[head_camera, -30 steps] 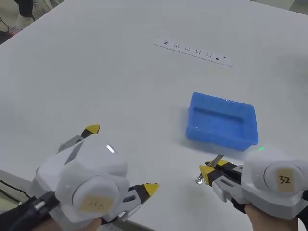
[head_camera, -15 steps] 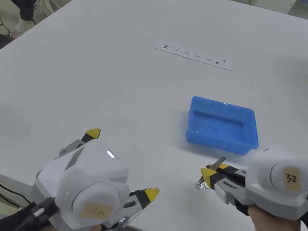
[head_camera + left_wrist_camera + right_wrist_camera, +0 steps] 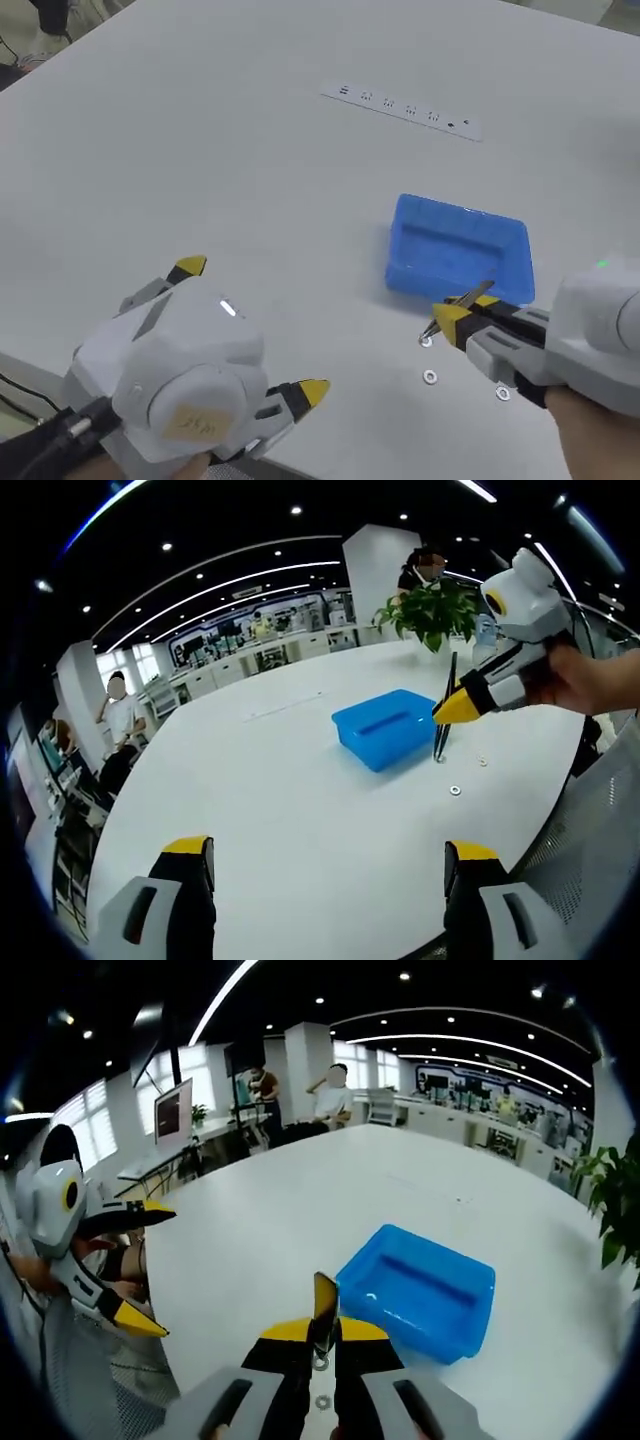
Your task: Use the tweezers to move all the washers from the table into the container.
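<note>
My right gripper (image 3: 452,322) is shut on metal tweezers (image 3: 462,310) just in front of the blue container (image 3: 460,256). The tweezers point down at the table, and a small washer (image 3: 427,342) sits at their tip. Two more washers (image 3: 430,377) (image 3: 503,393) lie on the white table nearer to me. The right gripper view looks along the tweezers (image 3: 324,1305), with a washer (image 3: 320,1363) between the jaws and the container (image 3: 420,1290) just beyond. My left gripper (image 3: 250,330) hangs open and empty at the lower left, far from the washers. From its own view the right gripper (image 3: 465,705) stands beside the container (image 3: 385,728).
A white power strip (image 3: 405,110) lies at the back of the table (image 3: 200,150). The table's near edge runs under my left gripper. In the gripper views there are people, desks and a potted plant (image 3: 435,610) in the room behind.
My right gripper has risen and moved toward the blue container with the tweezers, carrying a washer at the tip. Two washers on the table are now uncovered. The left gripper stays put.
</note>
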Available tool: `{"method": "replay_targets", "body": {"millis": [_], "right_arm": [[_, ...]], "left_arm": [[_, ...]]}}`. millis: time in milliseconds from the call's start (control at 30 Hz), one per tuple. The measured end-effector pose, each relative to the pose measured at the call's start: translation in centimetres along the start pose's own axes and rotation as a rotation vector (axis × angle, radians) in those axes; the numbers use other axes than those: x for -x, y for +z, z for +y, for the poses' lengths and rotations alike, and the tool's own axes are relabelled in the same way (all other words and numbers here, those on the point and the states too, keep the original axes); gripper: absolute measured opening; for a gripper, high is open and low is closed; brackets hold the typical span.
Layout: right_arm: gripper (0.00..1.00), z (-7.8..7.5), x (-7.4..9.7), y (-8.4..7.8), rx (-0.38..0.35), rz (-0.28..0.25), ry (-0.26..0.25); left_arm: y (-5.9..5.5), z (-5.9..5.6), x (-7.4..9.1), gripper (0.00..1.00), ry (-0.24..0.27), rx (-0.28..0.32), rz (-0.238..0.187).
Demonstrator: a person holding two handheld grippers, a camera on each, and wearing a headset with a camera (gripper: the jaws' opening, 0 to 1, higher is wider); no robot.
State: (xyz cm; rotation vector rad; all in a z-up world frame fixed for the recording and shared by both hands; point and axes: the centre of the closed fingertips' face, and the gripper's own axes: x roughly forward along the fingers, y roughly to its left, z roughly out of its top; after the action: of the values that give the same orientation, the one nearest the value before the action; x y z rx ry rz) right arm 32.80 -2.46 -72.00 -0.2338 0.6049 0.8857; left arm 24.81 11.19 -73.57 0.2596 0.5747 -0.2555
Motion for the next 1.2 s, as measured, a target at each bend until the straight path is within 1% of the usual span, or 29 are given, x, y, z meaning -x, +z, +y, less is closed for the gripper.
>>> {"method": "replay_targets", "body": {"millis": [100, 167, 267, 333, 433, 500, 600, 700, 800, 933, 1100, 1200], "right_arm": [[0.03, -1.2, 0.1, 1.3, 0.001, -0.028, -0.021], [0.03, -2.3, 0.0, 2.3, 0.001, -0.049, -0.04], [0.03, -3.5, -0.3, 3.5, 0.003, -0.072, -0.064], [0.04, -4.3, -0.6, 4.3, -0.009, -0.092, -0.074], [0.04, -5.4, -1.4, 4.7, -0.014, -0.099, -0.095], [0.04, -6.0, -1.9, 4.6, -0.021, -0.1, -0.107], [0.04, -6.2, -2.5, 4.2, -0.035, -0.101, -0.121], [0.04, -6.4, -3.5, 3.0, -0.047, -0.077, -0.135], [0.04, -6.4, -4.4, 1.8, -0.054, -0.049, -0.127], [0.04, -6.5, -5.2, 0.9, -0.071, -0.027, -0.119], [0.04, -6.5, -5.8, 0.3, -0.08, -0.013, -0.12], [0.04, -6.5, -6.2, -0.2, -0.074, 0.008, -0.124]], "left_arm": [[-0.1, 0.0, 0.0, 0.97, 0.0, -0.002, 0.006], [-0.1, -0.1, 0.0, 0.97, -0.004, -0.004, 0.005], [-0.2, -0.2, -0.1, 0.97, -0.004, -0.009, 0.01], [-0.1, -0.2, -0.1, 0.98, -0.004, -0.008, 0.009], [-0.2, -0.1, -0.1, 0.98, -0.003, -0.006, 0.011], [-0.2, -0.1, -0.1, 0.98, -0.003, -0.007, 0.011], [-0.2, 0.0, 0.0, 0.98, 0.002, -0.008, 0.013], [-0.3, 0.0, -0.1, 0.97, 0.001, -0.002, 0.014], [-0.4, 0.0, -0.1, 0.97, 0.003, -0.008, 0.02], [-0.4, 0.0, -0.1, 0.98, 0.003, -0.006, 0.023], [-0.4, 0.0, -0.1, 0.98, 0.003, -0.011, 0.026], [-0.4, 0.0, 0.0, 0.98, 0.004, -0.013, 0.03]]}}
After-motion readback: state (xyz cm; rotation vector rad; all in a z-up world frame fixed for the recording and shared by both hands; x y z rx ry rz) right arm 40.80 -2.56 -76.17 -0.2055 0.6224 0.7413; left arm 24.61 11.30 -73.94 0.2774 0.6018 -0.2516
